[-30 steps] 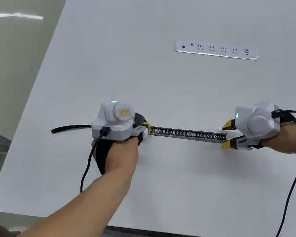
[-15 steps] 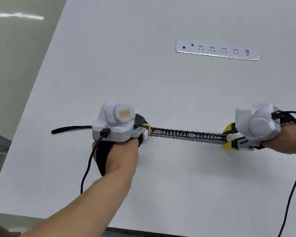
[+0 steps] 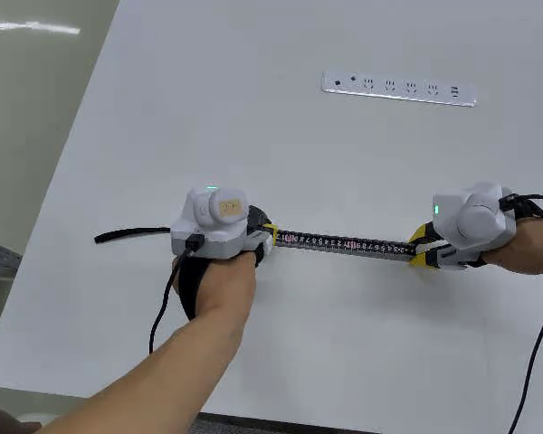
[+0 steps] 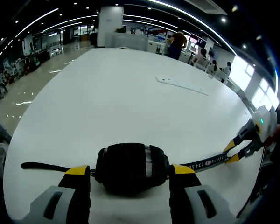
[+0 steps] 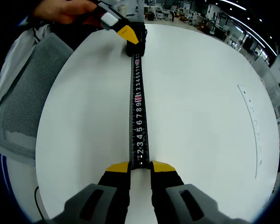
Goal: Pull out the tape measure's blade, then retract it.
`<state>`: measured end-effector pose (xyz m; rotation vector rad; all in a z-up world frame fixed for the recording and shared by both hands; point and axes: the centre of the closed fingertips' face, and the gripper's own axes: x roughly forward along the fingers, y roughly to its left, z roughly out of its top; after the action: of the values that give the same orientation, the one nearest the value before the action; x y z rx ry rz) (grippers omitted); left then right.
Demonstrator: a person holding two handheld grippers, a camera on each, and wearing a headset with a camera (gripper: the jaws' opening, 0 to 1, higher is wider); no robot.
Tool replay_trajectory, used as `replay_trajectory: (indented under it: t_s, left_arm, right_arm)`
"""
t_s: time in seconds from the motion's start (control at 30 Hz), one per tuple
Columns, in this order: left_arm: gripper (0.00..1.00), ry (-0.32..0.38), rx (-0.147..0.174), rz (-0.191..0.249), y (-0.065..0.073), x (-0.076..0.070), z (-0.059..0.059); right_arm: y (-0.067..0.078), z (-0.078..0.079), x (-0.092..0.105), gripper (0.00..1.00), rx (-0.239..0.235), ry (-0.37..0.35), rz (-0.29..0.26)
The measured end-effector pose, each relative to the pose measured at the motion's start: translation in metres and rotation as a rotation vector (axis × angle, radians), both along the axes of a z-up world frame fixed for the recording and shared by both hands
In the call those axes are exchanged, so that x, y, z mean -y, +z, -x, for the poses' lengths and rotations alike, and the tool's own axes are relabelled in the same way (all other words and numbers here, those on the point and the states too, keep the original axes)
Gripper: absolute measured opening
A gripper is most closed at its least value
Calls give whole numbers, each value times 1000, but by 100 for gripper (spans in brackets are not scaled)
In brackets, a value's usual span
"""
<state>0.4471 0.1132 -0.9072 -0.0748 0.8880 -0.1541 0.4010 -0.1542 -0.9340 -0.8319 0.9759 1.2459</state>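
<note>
A black tape measure case (image 4: 131,166) sits on the white table, clamped between the yellow-tipped fingers of my left gripper (image 4: 130,170) (image 3: 262,237). Its black blade (image 3: 346,244) (image 5: 138,112) with white numbers runs out flat to the right across the table. My right gripper (image 5: 140,167) (image 3: 420,247) is shut on the blade's end, which lies pinched between its yellow tips. A black wrist strap (image 3: 127,235) trails left from the case.
A white power strip (image 3: 398,89) lies toward the far side of the table (image 3: 253,117). The table's left edge drops to a glossy floor. Black cables hang from both grippers. A grey mesh chair (image 5: 23,98) stands near the table's front.
The right gripper has shifted slightly right and up with the blade end. The left gripper stays on the case.
</note>
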Motion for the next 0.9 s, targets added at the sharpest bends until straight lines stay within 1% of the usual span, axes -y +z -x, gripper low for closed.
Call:
replay_trajectory:
  t_s: [0.2, 0.57, 0.9]
  left_arm:
    - [65, -1, 5, 0, 1, 0, 0]
    - [61, -10, 12, 1, 3, 3, 0]
    - [59, -25, 17, -8, 2, 4, 0]
  right_arm:
    - [0, 0, 0, 16, -5, -1, 0]
    - [0, -1, 0, 16, -9, -3, 2]
    - [-1, -1, 0, 15, -6, -2, 3]
